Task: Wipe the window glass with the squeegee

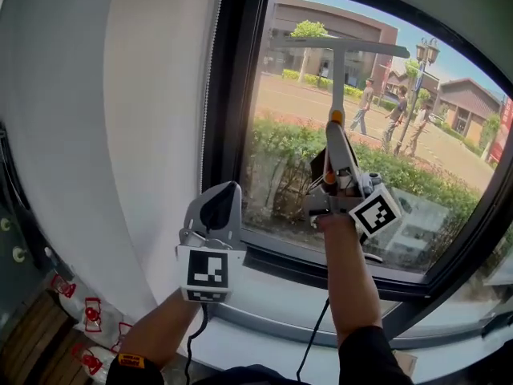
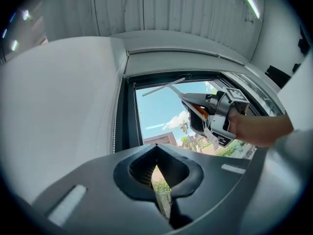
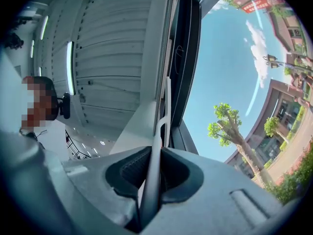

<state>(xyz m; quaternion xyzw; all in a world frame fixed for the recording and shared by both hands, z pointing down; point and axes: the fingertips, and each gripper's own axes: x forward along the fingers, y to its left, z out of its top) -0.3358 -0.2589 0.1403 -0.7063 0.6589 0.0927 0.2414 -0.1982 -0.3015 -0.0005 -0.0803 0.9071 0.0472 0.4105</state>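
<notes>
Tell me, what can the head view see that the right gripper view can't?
Only the head view shows the left tool, shut and empty, the white sill, and people walking outside. Only the right gripper view shows the ceiling lights and a person's head. Both show the squeegee clamped in the right tool, the dark window frame and buildings outside.

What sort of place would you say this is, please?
Probably a room indoors at street level, beside a large black-framed window. A white fabric curtain hangs at its left, and through the glass a green hedge and people walking on a paved street show.
</notes>
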